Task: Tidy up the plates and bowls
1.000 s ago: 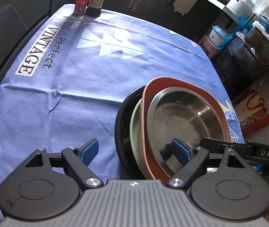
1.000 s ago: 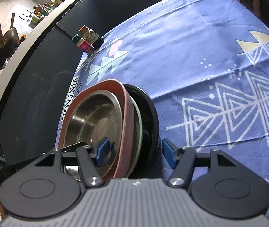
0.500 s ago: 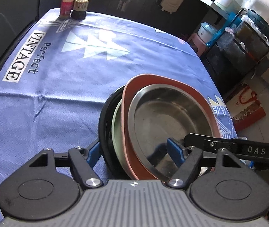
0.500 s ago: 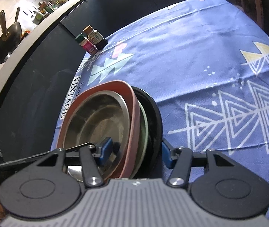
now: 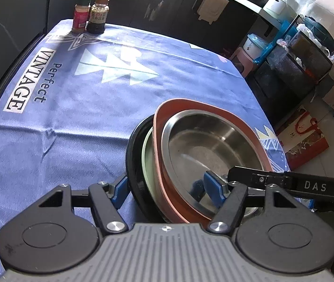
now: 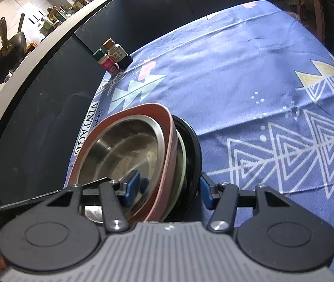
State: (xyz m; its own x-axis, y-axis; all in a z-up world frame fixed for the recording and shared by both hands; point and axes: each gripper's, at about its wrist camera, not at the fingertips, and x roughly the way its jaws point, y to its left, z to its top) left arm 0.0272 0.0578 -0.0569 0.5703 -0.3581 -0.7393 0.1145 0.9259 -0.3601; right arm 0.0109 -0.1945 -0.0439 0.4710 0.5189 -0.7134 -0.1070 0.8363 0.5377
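Now both grippers straddle one nested stack, lower centre of each view: steel bowl point(image 5: 211, 150) inside pink plate point(image 5: 159, 127), green dish point(image 5: 147, 157), black plate point(image 5: 131, 150). Left gripper point(image 5: 167, 188) & right gripper point(image 6: 167, 185) pinch opposite rims, stack tilted above blue tablecloth point(image 5: 72, 117). Two spice bottles point(image 5: 91, 14) upper left.

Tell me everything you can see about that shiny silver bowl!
The shiny silver metal bowl is round, with a wide flat rim and a scuffed, mirror-like inside. It is empty and sits nested inside a pinkish-red plate, on top of a pale green plate and a black plate. The whole stack is tipped over the blue tablecloth. The left tongs and right tongs each straddle its edge, one blue pad inside the bowl.
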